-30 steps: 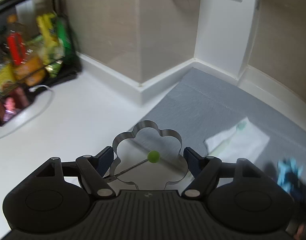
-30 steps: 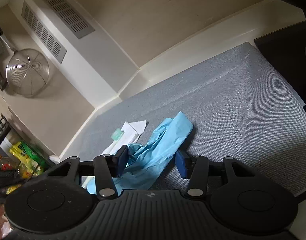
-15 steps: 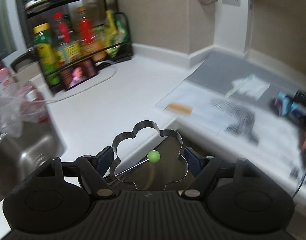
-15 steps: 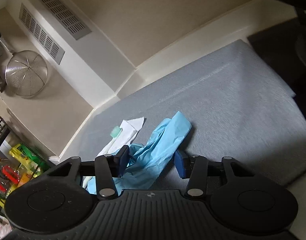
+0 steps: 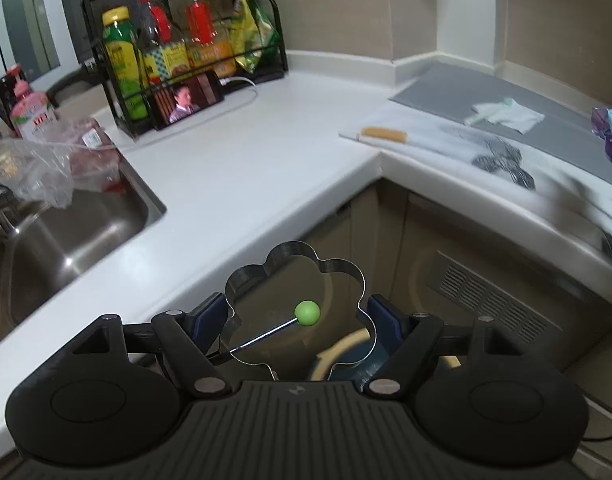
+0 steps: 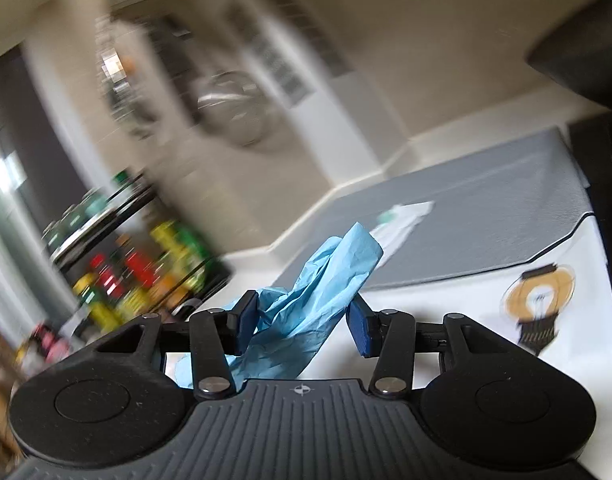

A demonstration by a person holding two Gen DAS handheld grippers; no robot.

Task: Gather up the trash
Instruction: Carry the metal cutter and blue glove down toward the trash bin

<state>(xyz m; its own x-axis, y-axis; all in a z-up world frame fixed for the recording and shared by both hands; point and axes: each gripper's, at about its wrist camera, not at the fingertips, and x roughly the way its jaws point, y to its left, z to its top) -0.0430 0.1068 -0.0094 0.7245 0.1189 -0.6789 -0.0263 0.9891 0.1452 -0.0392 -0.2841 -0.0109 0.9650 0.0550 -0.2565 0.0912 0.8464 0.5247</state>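
My left gripper (image 5: 295, 313) is shut on a flower-shaped metal ring (image 5: 293, 250) that has a wire handle with a green knob (image 5: 306, 313). It hangs off the white counter's (image 5: 245, 168) edge, above a round dark-blue container with a pale rim (image 5: 338, 354). My right gripper (image 6: 303, 322) holds a crumpled blue glove (image 6: 326, 280) between its pads, raised off the grey mat (image 6: 486, 216). A white wrapper with a green bit (image 5: 510, 114) lies on the mat, also seen as the white wrapper (image 6: 402, 216) in the blurred right wrist view. A tan stick (image 5: 384, 135) rests on a white printed sheet (image 5: 446, 144).
A steel sink (image 5: 65, 236) with a clear plastic bag (image 5: 37, 160) at its rim is on the left. A black rack of bottles (image 5: 177, 52) and a lit phone (image 5: 189, 98) stand at the back. Cabinet fronts (image 5: 486, 280) lie below. A light-bulb print (image 6: 540, 304) is on the sheet.
My left gripper has pulled back from the mat, past the counter edge, still holding the ring. My right gripper has lifted the glove off the mat and swung left.
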